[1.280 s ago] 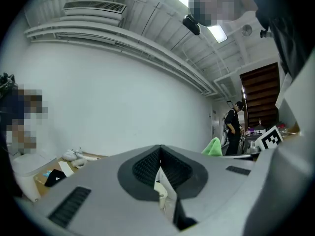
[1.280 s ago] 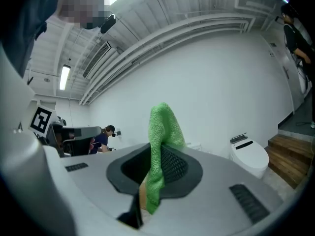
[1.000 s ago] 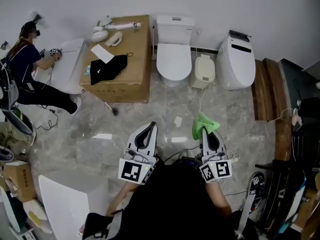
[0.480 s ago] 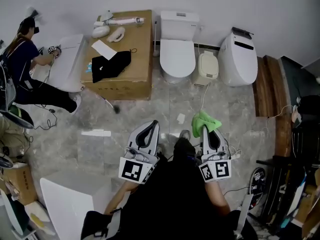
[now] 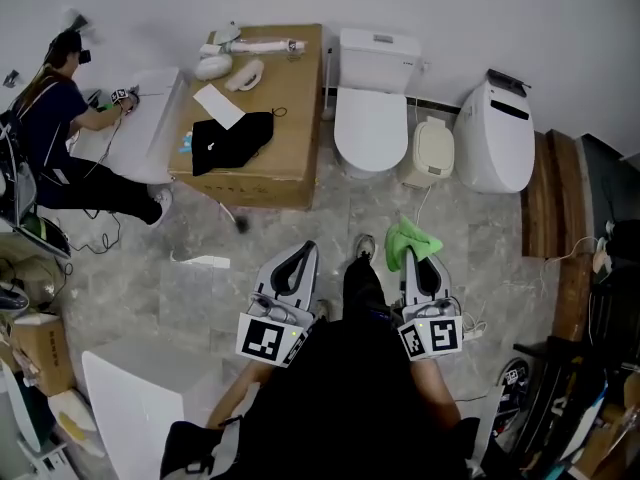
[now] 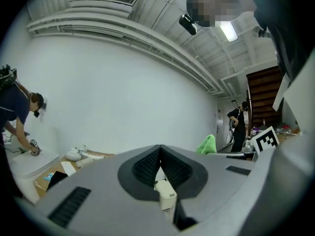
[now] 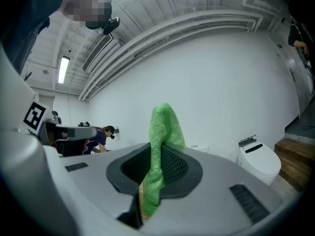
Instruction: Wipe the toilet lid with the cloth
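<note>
A white toilet with its lid (image 5: 372,128) down stands against the far wall, straight ahead. My right gripper (image 5: 413,255) is shut on a green cloth (image 5: 410,238), which sticks up between the jaws (image 7: 161,146). My left gripper (image 5: 298,258) is shut with nothing in it; its jaws meet (image 6: 160,163). Both grippers hang close to my body, well short of the toilet, over the marbled floor.
A small beige bin (image 5: 432,153) sits right of the toilet, then a second white toilet (image 5: 497,133). A cardboard box (image 5: 260,158) with a black cloth and white parts is at the left. A person (image 5: 55,118) crouches at far left. Wooden steps (image 5: 556,193) lie right.
I have stepped forward and a little left: the toilet and box have shifted right and nearer in the head view. A shoe now shows between the grippers. Both grippers keep their hold.
</note>
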Action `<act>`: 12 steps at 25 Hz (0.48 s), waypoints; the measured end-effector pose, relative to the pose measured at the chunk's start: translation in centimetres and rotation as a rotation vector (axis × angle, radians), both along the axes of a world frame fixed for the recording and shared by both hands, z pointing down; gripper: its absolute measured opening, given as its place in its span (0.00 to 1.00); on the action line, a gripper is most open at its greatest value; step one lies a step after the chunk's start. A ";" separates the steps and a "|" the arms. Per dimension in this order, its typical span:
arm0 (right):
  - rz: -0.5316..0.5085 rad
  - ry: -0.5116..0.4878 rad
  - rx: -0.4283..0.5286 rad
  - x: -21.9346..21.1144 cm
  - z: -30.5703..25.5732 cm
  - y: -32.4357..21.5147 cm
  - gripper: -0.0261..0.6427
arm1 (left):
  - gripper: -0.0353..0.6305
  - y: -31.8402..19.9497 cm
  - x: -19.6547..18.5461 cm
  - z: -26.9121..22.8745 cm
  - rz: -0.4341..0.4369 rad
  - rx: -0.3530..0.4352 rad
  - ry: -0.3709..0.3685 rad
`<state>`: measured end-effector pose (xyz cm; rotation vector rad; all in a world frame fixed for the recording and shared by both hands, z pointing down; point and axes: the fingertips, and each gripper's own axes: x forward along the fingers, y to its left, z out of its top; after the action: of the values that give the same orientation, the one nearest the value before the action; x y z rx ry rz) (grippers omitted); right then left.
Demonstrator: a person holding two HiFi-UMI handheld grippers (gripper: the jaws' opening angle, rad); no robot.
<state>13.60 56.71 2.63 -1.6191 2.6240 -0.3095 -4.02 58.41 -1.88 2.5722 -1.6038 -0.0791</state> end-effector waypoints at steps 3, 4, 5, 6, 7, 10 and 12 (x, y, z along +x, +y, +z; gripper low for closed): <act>-0.013 0.001 0.010 0.8 -0.2 -4.3 0.12 | 0.05 -3.8 1.1 -0.3 -0.002 0.001 -0.015; -0.017 0.002 0.011 1.2 -0.2 -5.8 0.12 | 0.05 -5.2 1.6 -0.4 -0.001 0.001 -0.022; -0.022 0.004 0.012 1.5 -0.3 -7.3 0.12 | 0.05 -6.6 2.2 -0.5 -0.002 -0.001 -0.027; -0.030 0.006 0.012 1.8 -0.3 -8.8 0.12 | 0.05 -8.0 2.7 -0.5 -0.005 -0.005 -0.029; -0.038 0.008 0.010 2.2 -0.3 -10.2 0.12 | 0.05 -9.5 3.2 -0.5 -0.009 -0.010 -0.026; -0.065 0.009 0.002 3.6 -0.2 -14.3 0.12 | 0.05 -13.6 4.9 -0.6 -0.027 -0.025 -0.012; -0.081 0.007 -0.004 4.7 0.0 -17.2 0.12 | 0.05 -16.4 6.0 -0.7 -0.044 -0.027 -0.019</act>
<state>18.32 39.53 2.63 -1.5201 2.7007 -0.3127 1.97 41.98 -2.54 2.5253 -1.6562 -0.0363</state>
